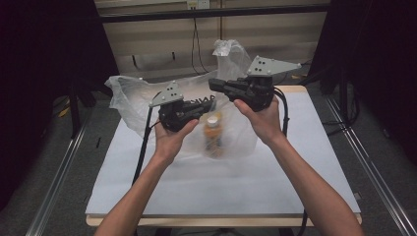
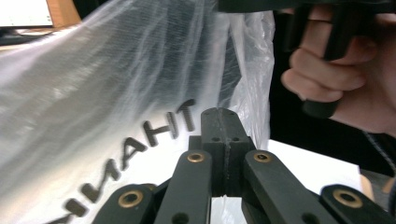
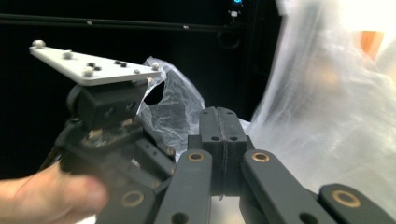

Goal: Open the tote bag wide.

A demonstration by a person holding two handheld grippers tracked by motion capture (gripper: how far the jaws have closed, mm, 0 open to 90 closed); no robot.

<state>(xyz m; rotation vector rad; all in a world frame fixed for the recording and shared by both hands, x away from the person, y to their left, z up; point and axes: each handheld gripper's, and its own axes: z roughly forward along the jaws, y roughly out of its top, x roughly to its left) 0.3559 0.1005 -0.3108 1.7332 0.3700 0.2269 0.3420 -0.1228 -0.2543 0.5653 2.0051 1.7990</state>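
A clear plastic bag (image 1: pixel 133 96) with dark lettering stands on the white table (image 1: pixel 295 172). An orange drink bottle (image 1: pixel 213 135) with a white cap stands upright inside it. My left gripper (image 1: pixel 210 104) is shut, its tip at the bag's printed front. In the left gripper view the jaws (image 2: pixel 221 114) are pressed together against the bag film (image 2: pixel 93 93). My right gripper (image 1: pixel 212 83) is shut at the bag's upper edge, just above the left one. In the right gripper view its jaws (image 3: pixel 223 112) are closed with bag film (image 3: pixel 327 116) around the tip. The pinched film itself is hidden.
Bare table lies in front of the bag and to its right. Dark curtains flank the table, and metal rails run along both sides. Cables hang down the wall behind. The two grippers are very close together, so the right hand (image 2: pixel 345 84) looms beside the left jaws.
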